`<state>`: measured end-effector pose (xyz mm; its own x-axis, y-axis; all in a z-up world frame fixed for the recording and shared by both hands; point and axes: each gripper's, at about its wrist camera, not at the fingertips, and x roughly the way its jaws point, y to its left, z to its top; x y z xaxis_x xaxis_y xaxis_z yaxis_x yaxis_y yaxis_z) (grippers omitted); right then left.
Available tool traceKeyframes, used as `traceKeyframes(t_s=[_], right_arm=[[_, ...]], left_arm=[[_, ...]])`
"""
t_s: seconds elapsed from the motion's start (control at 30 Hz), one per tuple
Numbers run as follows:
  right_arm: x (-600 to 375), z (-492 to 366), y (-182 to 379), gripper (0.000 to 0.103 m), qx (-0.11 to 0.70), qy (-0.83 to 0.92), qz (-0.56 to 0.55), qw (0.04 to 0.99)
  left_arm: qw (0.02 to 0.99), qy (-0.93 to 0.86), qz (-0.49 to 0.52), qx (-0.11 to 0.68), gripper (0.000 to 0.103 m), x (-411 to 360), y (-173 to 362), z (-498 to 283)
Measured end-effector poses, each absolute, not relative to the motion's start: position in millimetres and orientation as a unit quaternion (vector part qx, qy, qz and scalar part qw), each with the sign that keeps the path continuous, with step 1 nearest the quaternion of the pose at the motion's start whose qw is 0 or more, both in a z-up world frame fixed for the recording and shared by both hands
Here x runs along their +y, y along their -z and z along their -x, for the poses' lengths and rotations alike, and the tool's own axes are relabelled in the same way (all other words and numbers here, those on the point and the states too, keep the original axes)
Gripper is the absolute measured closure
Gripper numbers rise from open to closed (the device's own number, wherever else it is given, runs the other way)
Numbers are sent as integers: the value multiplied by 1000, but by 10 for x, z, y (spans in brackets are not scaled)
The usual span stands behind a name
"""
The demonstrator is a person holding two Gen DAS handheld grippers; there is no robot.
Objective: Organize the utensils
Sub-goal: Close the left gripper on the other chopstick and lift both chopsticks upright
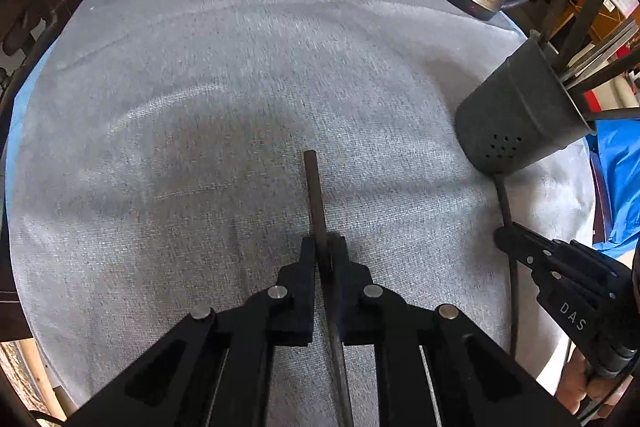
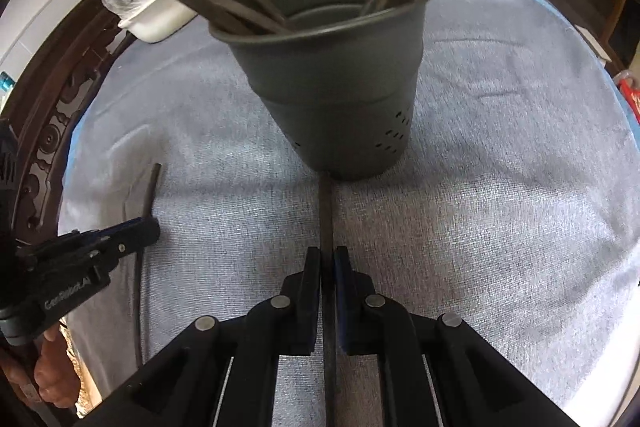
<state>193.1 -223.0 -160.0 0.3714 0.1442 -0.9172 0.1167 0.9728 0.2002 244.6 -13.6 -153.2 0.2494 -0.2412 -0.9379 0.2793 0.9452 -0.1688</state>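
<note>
While the grey cloth-covered table (image 1: 200,107) bears a dark utensil holder (image 2: 332,87) of chopsticks, the left gripper (image 1: 323,259) pinches one chopstick (image 1: 314,195); the right gripper (image 2: 328,267) pinches another chopstick (image 2: 326,211), its far tip hidden at the holder's base.

Left gripper (image 1: 323,251) clamped on a dark chopstick (image 1: 314,195) pointing ahead over grey cloth (image 1: 200,107); holder (image 1: 516,115) and right gripper (image 1: 505,239) off right.

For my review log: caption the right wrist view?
Right gripper pinches a chopstick before the utensil holder.
</note>
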Motion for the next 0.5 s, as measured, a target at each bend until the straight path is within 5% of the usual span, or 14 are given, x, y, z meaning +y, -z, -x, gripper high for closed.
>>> traceKeyframes(t_s=[0.5], right_arm=[[-2140,-1612,1106,95,489,-59,-124,861]], left_arm=[[851,133,-30,507,97,80,946,-1942]])
